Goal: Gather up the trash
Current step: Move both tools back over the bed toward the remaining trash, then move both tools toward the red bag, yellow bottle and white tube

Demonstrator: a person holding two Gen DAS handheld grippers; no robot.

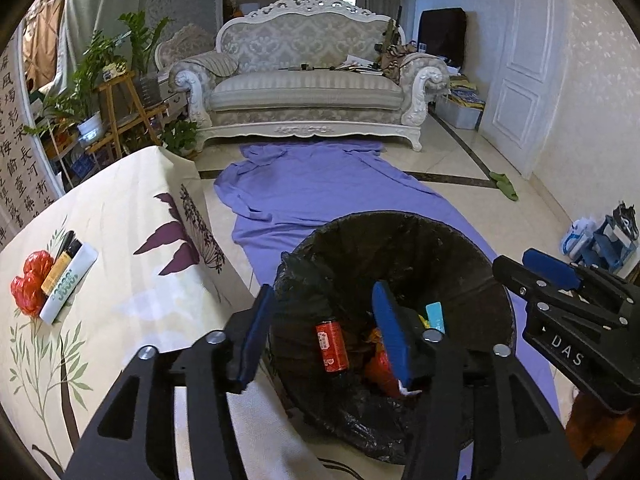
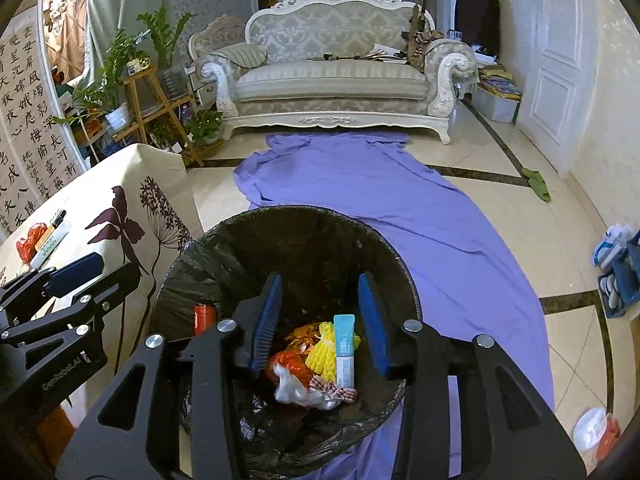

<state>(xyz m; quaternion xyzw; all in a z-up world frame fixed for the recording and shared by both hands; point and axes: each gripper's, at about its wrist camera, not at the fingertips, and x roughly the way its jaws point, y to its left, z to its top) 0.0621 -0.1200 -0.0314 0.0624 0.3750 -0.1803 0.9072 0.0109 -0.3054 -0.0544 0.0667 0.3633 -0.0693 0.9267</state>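
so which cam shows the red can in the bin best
The left wrist view: the red can lies almost fully visible inside the bin. In the right wrist view only a sliver of it shows beside the gripper finger.

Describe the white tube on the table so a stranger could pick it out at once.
Start at the table with the cream floral cloth, left of the black-lined trash bin. Near its left edge lies a small cluster: a crumpled red wrapper, an orange item, and the white tube. It is the only white piece, long, with green lettering.

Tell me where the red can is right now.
The red can lies inside the black-lined bin, on its left side in both wrist views, beside the orange wrapper.
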